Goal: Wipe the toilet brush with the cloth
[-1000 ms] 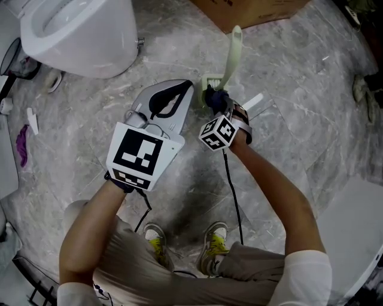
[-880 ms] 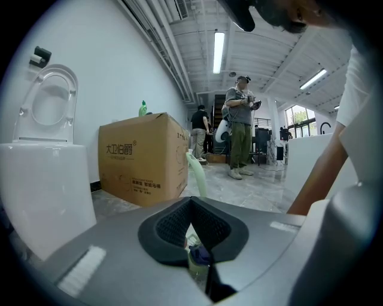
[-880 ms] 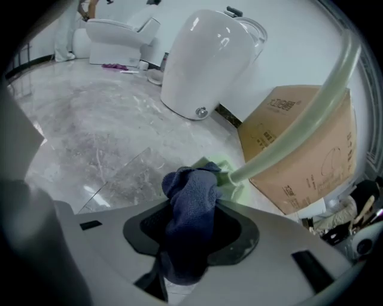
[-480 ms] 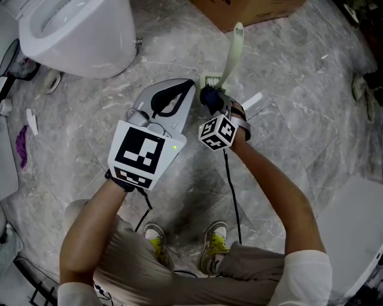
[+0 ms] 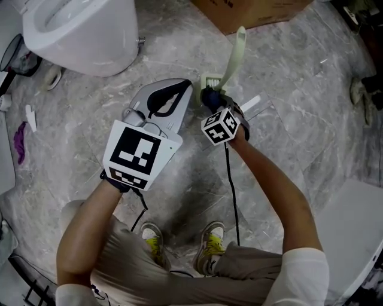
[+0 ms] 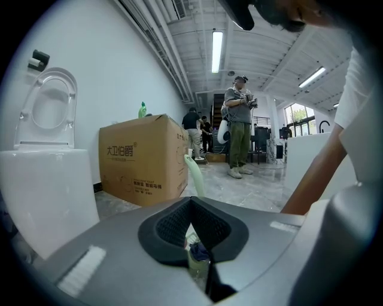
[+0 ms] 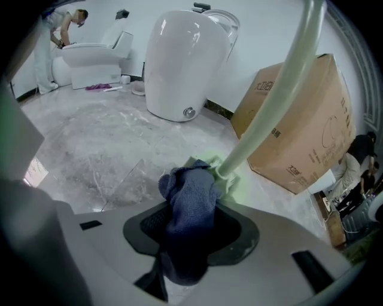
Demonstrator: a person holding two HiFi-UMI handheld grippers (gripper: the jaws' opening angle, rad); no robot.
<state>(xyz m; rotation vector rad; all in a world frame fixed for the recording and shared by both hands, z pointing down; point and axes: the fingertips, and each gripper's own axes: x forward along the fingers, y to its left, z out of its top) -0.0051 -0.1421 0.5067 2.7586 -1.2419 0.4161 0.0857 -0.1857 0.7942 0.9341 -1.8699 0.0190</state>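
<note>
Keep the cloth pressed on and stroke along the stem.
Your right gripper (image 7: 192, 210) is clamped on the dark blue cloth (image 7: 190, 185), whose bunched end touches the pale green toilet brush (image 7: 272, 101) where stem meets base. Your left gripper (image 6: 190, 206) has its jaws together, seemingly empty, just beside that base.

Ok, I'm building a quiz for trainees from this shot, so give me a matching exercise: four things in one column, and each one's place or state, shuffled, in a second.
1. dark blue cloth
2. pale green toilet brush
3. brown cardboard box
4. white ceramic toilet

A. base on the grey marble floor, handle slanting up
B. clamped in the right gripper
C. head view's top left corner
D. beyond the brush, at the head view's top edge

Pairs: 1-B, 2-A, 3-D, 4-C
</note>
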